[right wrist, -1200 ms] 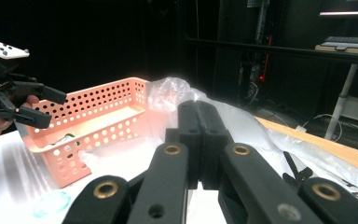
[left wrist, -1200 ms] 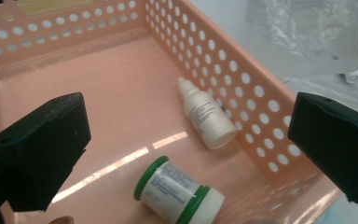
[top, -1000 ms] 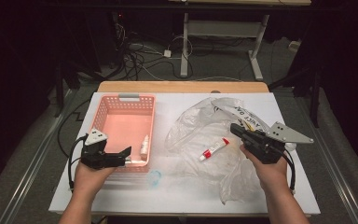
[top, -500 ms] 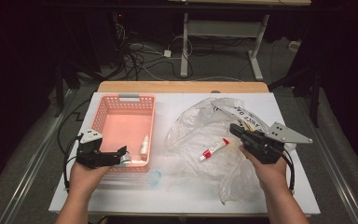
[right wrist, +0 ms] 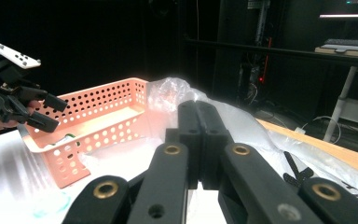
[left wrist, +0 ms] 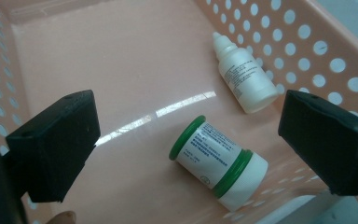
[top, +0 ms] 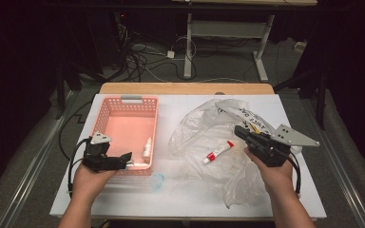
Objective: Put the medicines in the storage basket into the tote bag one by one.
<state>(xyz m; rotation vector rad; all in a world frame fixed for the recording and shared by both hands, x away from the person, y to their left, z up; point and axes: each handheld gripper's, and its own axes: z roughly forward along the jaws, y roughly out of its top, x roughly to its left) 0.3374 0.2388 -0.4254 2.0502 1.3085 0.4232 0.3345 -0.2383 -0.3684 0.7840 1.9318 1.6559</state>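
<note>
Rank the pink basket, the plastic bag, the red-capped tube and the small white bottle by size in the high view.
1. Plastic bag
2. Pink basket, not far behind
3. Red-capped tube
4. Small white bottle, close to the tube

Glossy perforated pink plastic basket (left wrist: 121,70); smooth white plastic jar (left wrist: 219,161), green-ringed, paper label; crinkly clear plastic bag (top: 204,137).

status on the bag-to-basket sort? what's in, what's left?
Done: a white dropper bottle and a green-lidded jar lie in the pink basket. In hand: nothing; the left gripper hangs open above the jar, and the right gripper is shut and empty over the plastic bag. Left: the red-capped tube on the bag, and perhaps the small clear item in front of the basket.
</note>
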